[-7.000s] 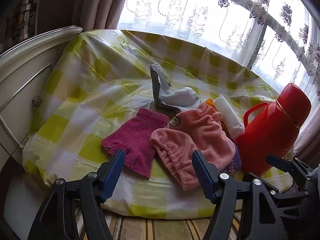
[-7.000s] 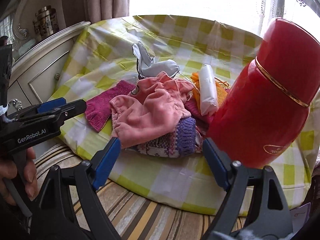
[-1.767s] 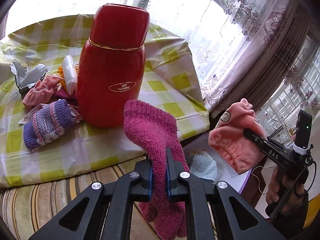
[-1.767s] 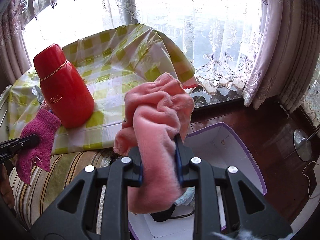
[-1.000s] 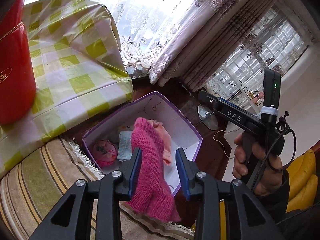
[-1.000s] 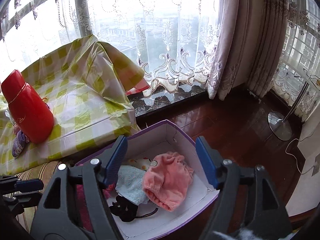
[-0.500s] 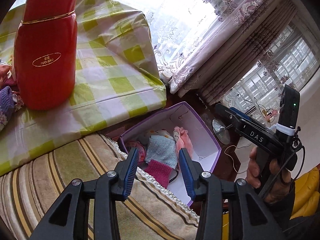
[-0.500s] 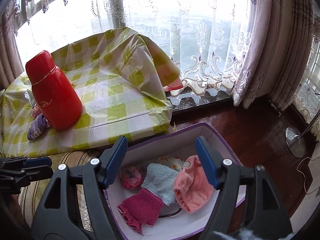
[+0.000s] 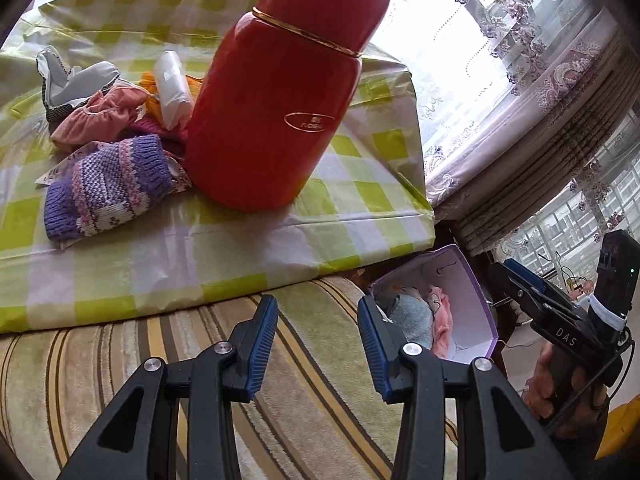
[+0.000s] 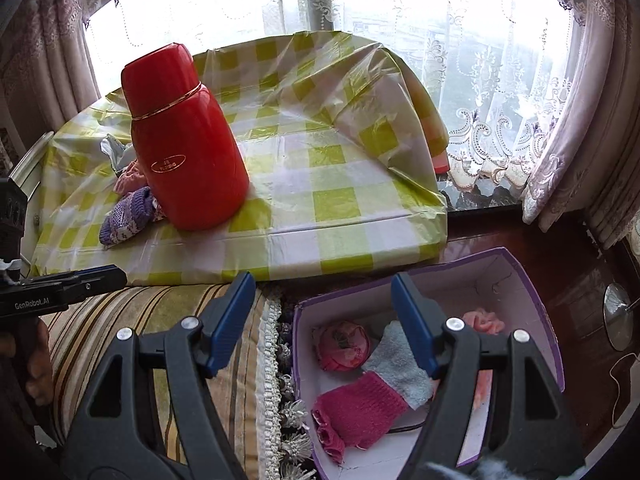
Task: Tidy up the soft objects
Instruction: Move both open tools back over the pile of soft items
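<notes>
Two wrist fisheyes, both angled down over the striped cushion (image 9: 120,360)

The left wrist view looks from low and close at the red flask (image 9: 276,92) on the checked tablecloth (image 9: 160,248), the purple box (image 9: 476,312) off to its right. The right wrist view sits farther back and higher, looking into that box (image 10: 532,292). Both share flask (image 10: 184,140), cloth (image 10: 328,200) and box.

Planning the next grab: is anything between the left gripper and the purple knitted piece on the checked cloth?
Nothing visible blocks it. The left gripper is open and empty, and the purple knitted piece lies exposed at the pile's near edge, beside the red flask.
</notes>
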Tool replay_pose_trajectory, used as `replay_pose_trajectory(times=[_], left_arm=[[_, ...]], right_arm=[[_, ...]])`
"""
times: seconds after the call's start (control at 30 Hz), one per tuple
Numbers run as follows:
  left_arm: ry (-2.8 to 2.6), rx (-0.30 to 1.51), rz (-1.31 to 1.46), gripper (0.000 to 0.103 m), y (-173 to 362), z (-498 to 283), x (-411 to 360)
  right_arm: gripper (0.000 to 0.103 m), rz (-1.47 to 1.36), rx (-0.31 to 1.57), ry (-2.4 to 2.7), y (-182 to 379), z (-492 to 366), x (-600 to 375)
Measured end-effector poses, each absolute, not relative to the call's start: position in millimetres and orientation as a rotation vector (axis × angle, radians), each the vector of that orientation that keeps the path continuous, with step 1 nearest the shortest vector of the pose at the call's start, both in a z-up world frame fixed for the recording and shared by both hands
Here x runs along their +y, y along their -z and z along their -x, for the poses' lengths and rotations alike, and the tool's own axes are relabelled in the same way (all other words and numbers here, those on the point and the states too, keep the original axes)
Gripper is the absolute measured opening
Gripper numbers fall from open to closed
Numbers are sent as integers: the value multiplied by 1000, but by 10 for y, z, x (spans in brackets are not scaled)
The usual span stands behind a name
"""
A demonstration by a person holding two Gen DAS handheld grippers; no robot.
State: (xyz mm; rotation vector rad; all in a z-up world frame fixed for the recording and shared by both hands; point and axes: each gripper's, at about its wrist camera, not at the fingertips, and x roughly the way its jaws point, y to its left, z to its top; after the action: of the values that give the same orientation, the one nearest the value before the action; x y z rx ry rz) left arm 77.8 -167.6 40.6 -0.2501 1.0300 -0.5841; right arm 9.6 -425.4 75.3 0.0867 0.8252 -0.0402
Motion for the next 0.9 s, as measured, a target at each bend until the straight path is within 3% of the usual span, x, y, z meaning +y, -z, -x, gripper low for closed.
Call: replay_pose_trajectory(times=[0.5,0.67,0.9], left_arm=[[387,1001,313,43,-284,-1207,-774],[332,999,290,63,-206,-1388,-638],[283,1008,155,68,-126,-1665,-601]], right_arm=[[74,-17,881,-125,-579,-324,-3496],[74,2,902,-164,-470,-392,-3303],[74,24,920,-193,-392,-476,-3142]])
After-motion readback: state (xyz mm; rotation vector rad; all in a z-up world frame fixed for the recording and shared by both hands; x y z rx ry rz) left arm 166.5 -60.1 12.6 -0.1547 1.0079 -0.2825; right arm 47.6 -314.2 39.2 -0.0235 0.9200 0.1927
